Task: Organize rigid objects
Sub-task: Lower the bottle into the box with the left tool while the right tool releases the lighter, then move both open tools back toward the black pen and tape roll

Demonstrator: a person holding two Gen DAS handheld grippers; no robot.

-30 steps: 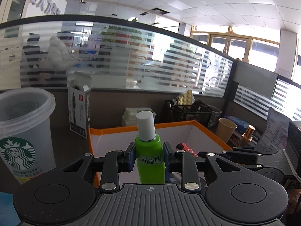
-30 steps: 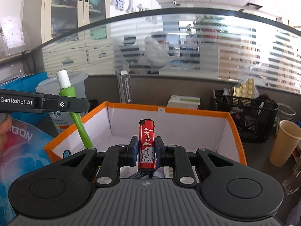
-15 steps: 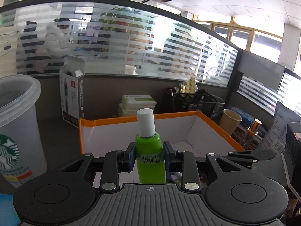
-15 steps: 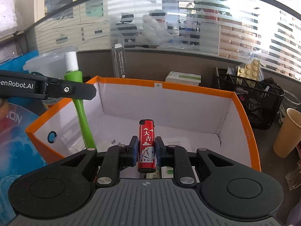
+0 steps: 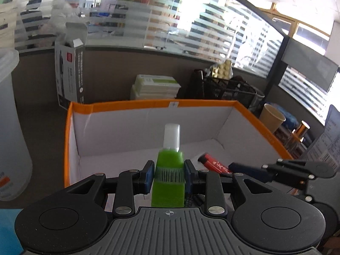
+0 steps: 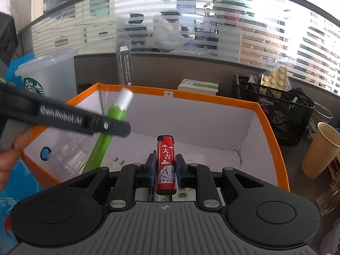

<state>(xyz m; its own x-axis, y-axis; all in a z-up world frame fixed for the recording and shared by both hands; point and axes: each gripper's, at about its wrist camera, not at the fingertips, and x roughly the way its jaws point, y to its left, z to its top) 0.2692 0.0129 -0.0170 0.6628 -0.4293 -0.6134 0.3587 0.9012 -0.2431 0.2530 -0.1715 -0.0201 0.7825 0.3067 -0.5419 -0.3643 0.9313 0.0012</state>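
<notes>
My left gripper (image 5: pixel 169 175) is shut on a green bottle (image 5: pixel 169 170) with a white cap, held over the near part of an orange-rimmed white box (image 5: pixel 148 104). In the right wrist view the same green bottle (image 6: pixel 106 140) leans over the box's left side, pinched by the left gripper (image 6: pixel 114 127). My right gripper (image 6: pixel 165 170) is shut on a red lighter (image 6: pixel 166 161) above the orange-rimmed box (image 6: pixel 212 99). The red lighter (image 5: pixel 214 165) and the right gripper (image 5: pixel 231 167) also show at the right of the left wrist view.
A clear plastic cup (image 6: pixel 44 78) stands left of the box, an upright carton (image 5: pixel 69 76) behind it. A stack of flat packs (image 5: pixel 156 86), a black mesh basket (image 6: pixel 274 110) and a paper cup (image 6: pixel 318 148) lie beyond and right. Small items rest on the box floor.
Both grippers have tipped downward and moved in over the box. The green bottle has swung further in and leans more; the lighter sits lower against the box floor.
</notes>
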